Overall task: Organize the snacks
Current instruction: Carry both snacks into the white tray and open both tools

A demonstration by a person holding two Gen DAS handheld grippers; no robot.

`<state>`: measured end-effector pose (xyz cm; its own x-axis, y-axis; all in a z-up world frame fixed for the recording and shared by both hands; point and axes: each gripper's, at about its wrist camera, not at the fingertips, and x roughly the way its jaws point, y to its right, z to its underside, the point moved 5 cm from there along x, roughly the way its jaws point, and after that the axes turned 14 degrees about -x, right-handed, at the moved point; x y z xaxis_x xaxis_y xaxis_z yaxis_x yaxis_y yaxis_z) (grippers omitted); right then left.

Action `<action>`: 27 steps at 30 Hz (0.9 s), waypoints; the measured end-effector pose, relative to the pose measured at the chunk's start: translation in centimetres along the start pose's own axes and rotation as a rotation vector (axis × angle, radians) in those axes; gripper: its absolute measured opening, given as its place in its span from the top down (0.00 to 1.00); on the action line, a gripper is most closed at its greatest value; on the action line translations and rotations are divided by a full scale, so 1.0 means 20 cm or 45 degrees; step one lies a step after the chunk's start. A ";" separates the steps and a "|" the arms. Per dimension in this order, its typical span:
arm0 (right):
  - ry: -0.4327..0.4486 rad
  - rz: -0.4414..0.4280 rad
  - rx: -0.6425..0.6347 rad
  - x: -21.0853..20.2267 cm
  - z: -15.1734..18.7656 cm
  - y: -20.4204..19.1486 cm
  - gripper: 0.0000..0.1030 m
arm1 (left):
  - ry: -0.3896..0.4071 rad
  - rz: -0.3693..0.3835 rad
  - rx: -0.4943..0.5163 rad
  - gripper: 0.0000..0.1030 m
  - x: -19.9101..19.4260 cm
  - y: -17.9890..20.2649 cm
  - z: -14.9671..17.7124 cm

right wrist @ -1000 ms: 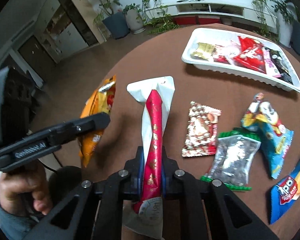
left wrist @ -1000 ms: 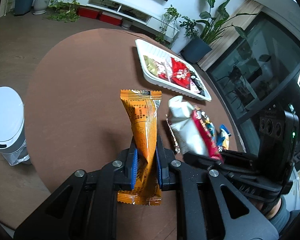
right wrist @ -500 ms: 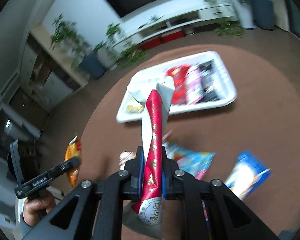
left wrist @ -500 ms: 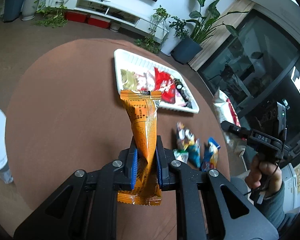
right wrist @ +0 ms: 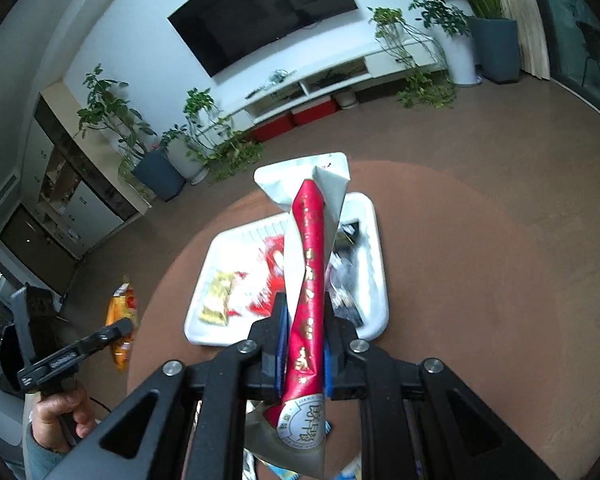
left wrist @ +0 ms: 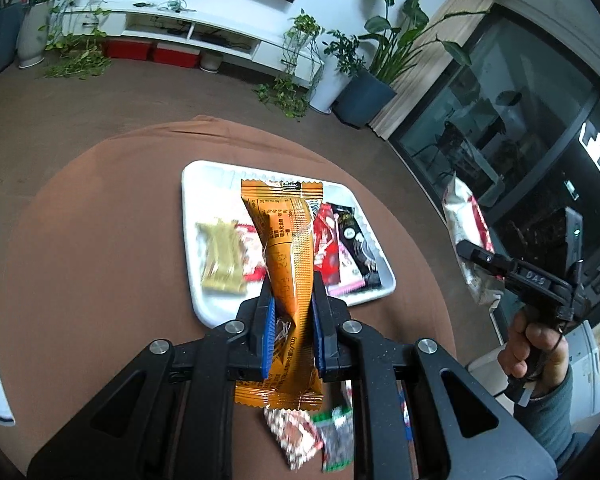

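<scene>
Both tools tilt down over the white tray — left tool and right tool each gripping a packet.

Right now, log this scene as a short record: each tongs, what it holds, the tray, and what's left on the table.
left tongs: shut on orange packet
right tongs: shut on red-and-white packet
tray: white, on brown table, several snacks inside
both packets: held above the table, near the tray
loose snacks: on the table below the left tongs, blurred
</scene>
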<state>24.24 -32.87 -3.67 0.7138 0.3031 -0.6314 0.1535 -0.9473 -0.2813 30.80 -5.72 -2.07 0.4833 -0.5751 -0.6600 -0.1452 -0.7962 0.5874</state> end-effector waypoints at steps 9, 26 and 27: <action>-0.082 -0.048 -0.019 0.31 -0.13 -0.04 0.86 | -0.076 -0.038 0.003 0.87 0.35 0.01 -0.13; -0.240 0.029 -0.021 0.68 -0.03 0.03 0.85 | -0.115 -0.128 0.024 0.87 0.70 -0.03 -0.14; -0.249 0.042 -0.032 0.70 -0.03 0.03 0.85 | -0.113 -0.132 0.026 0.87 0.72 -0.03 -0.14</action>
<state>34.63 -29.19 -12.26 0.5724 0.2842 -0.7692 0.1510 -0.9585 -0.2418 40.28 -12.98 -10.64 0.4188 -0.5031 -0.7560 -0.1165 -0.8554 0.5047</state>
